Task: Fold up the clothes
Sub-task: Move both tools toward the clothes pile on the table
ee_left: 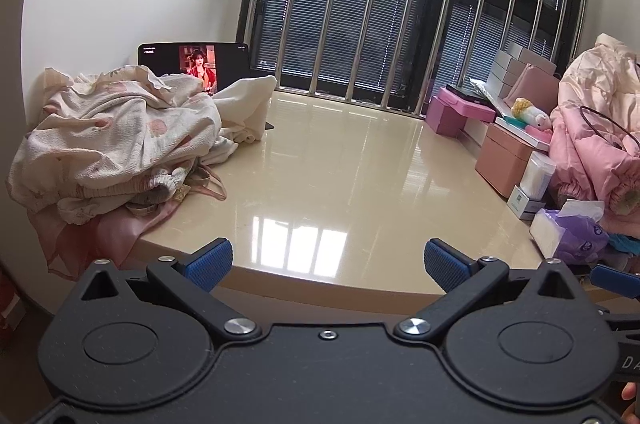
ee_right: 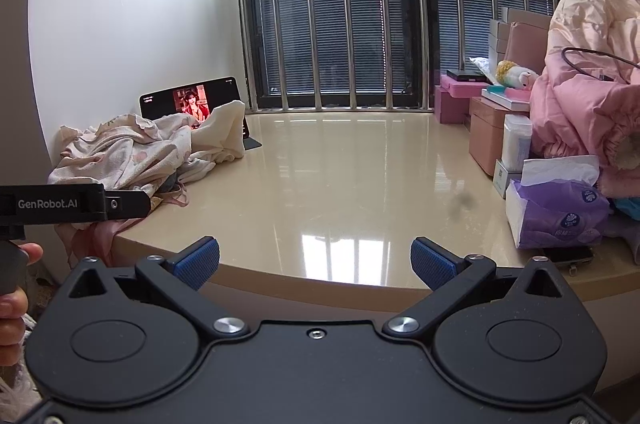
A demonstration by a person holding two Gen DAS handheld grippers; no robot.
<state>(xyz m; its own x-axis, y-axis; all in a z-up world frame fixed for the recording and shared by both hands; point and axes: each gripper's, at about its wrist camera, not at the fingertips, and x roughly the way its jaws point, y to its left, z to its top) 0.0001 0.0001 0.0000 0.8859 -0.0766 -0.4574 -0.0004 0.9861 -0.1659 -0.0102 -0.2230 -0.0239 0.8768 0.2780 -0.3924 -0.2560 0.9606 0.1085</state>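
A heap of crumpled pale clothes (ee_left: pixel 116 140) with pink prints lies on the left part of a glossy beige table (ee_left: pixel 340 176); some pink cloth hangs over the table's edge. The heap also shows in the right wrist view (ee_right: pixel 132 152). My left gripper (ee_left: pixel 328 264) is open and empty, held at the table's near edge, right of the heap. My right gripper (ee_right: pixel 315 262) is open and empty too, at the near edge of the table (ee_right: pixel 340 184). The left gripper's body (ee_right: pixel 72 204) shows at the left of the right wrist view.
A tablet (ee_left: pixel 192 62) playing a video stands behind the heap. Pink boxes (ee_left: pixel 460 110), a plush toy (ee_left: pixel 528 112), a purple tissue pack (ee_right: pixel 556 208) and a pink quilt (ee_right: pixel 592 84) crowd the right side. A barred window (ee_left: pixel 380 24) is at the back.
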